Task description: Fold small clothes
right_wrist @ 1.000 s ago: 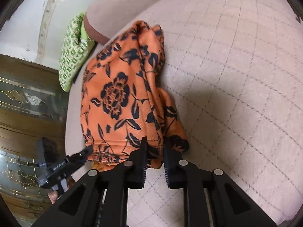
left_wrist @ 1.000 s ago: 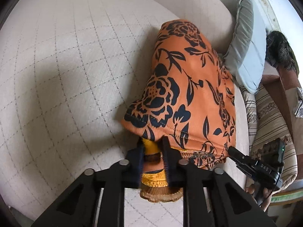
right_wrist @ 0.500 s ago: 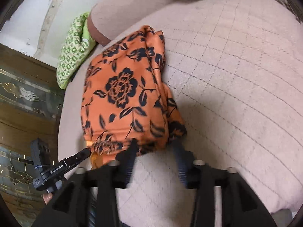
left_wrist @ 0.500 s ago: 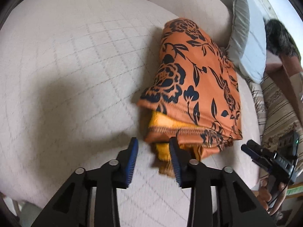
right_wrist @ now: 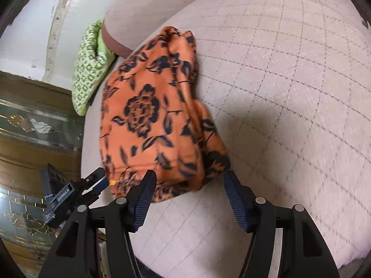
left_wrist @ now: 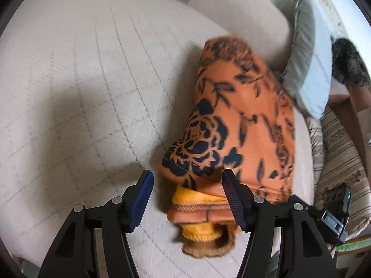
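Folded orange floral garment [left_wrist: 243, 125] lies on the quilted beige cushion [left_wrist: 81, 81], near its edge, a yellow inner layer [left_wrist: 197, 197] and a fringed hem showing at the near end

Your left gripper [left_wrist: 186, 199] is spread wide, holding nothing; the garment's near end sits between its blue-padded fingers [left_wrist: 142, 199], and whether the right-hand pad touches the cloth you cannot tell through the blur

Your right gripper [right_wrist: 189, 197] is likewise released, jaws well apart, straddling the garment's [right_wrist: 150, 125] other near corner; the left pad overlaps the cloth edge in view, the right pad sits just beside the dark-printed fold. No cloth pinched in either tool

From the right wrist camera your left gripper [right_wrist: 97, 183] shows at the garment's far corner, close against the fabric

Around it: grey pillow [left_wrist: 303, 64] just beyond the garment against the backrest, a dark furry thing [left_wrist: 347, 62] past it, striped fabric [left_wrist: 336, 150] off the cushion's side. Right view: green patterned cushion [right_wrist: 89, 69] near the garment's far end, wooden glass-fronted cabinet [right_wrist: 30, 125] past the cushion's [right_wrist: 289, 92] edge

Both frames motion-blurred; fine contact is uncertain
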Demonstrator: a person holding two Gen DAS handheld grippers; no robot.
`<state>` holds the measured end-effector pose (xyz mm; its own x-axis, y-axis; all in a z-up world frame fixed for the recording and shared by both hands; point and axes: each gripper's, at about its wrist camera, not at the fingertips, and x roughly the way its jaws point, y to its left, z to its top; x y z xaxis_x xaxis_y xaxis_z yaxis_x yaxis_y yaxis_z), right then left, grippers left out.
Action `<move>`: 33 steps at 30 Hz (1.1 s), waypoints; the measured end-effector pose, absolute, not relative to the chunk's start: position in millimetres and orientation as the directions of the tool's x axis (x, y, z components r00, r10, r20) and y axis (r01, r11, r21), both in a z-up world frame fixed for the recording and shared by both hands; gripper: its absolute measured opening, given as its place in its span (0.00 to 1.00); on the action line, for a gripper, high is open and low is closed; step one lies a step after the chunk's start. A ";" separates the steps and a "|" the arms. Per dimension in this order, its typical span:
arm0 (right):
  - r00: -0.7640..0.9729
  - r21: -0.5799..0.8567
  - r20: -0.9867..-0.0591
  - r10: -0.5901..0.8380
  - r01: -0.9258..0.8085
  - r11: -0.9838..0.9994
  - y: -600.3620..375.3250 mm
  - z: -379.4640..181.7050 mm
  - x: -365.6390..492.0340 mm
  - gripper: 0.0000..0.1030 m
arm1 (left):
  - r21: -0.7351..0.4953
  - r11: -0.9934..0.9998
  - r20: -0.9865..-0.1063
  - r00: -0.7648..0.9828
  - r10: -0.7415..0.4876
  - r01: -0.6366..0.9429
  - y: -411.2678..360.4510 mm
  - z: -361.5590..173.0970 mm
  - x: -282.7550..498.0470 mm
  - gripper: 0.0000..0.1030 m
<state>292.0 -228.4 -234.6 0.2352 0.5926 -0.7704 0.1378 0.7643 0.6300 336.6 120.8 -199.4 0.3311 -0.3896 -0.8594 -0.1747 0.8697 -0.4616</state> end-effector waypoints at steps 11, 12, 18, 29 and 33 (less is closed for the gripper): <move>0.235 0.600 -0.794 0.561 0.154 0.785 -228.1 -249.3 290.3 0.31 | -0.450 0.872 -0.859 0.361 -0.363 -0.194 119.3 -217.2 332.6 0.47; 0.239 0.595 -0.797 0.555 0.155 0.788 -227.5 -246.1 288.9 0.32 | -0.428 0.883 -0.869 0.358 -0.343 -0.193 116.8 -213.7 331.0 0.47; 0.254 0.574 -0.810 0.529 0.155 0.804 -219.2 -205.1 245.2 0.58 | -0.241 0.965 -0.905 0.382 -0.185 -0.105 82.2 -176.9 277.7 0.51; 0.308 0.497 -0.839 0.448 0.099 0.862 -225.1 -124.5 127.1 0.64 | -0.020 1.000 -0.833 0.553 -0.009 -0.013 19.0 -87.4 131.2 0.64; 0.362 0.453 -0.839 0.406 0.052 0.890 -219.2 -92.1 100.2 0.66 | 0.028 1.000 -0.787 0.617 0.026 -0.007 4.0 -54.5 89.1 0.64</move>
<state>100.2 -219.2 -92.1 0.3624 0.4060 -0.8389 0.0522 0.8898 0.4533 89.1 4.0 -54.5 0.6170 0.0260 -0.7865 -0.0067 0.9996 0.0278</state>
